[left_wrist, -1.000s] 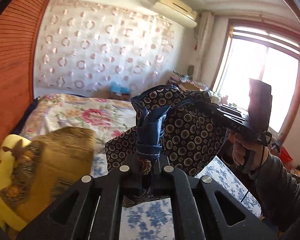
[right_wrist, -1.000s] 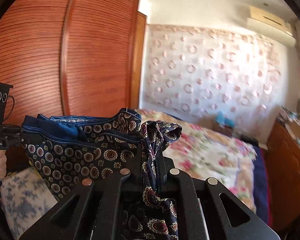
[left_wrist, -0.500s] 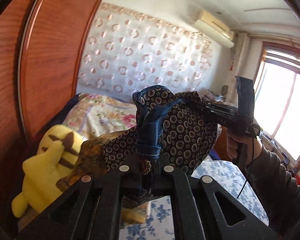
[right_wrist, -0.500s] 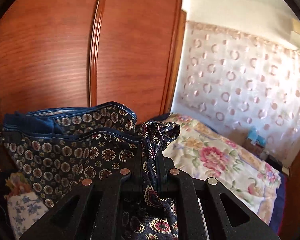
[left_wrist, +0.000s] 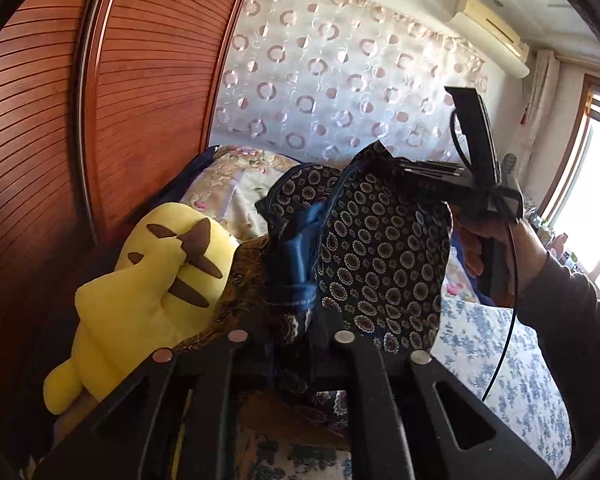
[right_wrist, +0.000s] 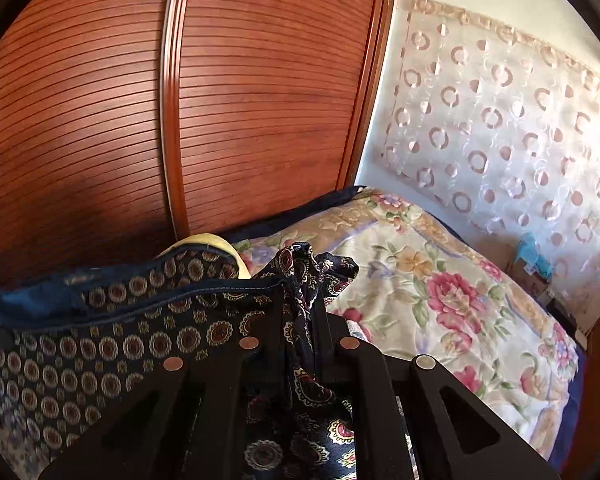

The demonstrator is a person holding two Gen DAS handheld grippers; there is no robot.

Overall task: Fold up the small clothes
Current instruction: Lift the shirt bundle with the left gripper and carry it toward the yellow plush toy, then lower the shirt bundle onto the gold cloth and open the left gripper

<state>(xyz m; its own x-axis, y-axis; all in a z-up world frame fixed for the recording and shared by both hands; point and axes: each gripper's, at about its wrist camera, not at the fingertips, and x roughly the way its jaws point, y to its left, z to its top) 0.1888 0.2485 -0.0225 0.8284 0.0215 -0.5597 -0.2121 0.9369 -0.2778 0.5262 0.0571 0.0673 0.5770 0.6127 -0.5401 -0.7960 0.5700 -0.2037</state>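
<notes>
shorts (left_wrist: 384,264): we hold them mid-air between both grippers, over the bed (right_wrist: 440,280), plush (left_wrist: 148,288) at 9 o'clock
left gripper (left_wrist: 296,320): jaws opening, blue waistband still between
right gripper (right_wrist: 300,312): jaws opening, cloth bunched between
handling: light, limp, slippery; we'd grip waistband corners

**Bedroom surroundings**

A yellow plush toy with brown stripes (left_wrist: 152,280) lies beside the reddish slatted wooden wardrobe doors (right_wrist: 140,120). A floral quilt with pink roses (right_wrist: 440,292) covers the bed below a sheer circle-patterned curtain (left_wrist: 340,80); a white wall air conditioner (left_wrist: 490,26) hangs above.
</notes>
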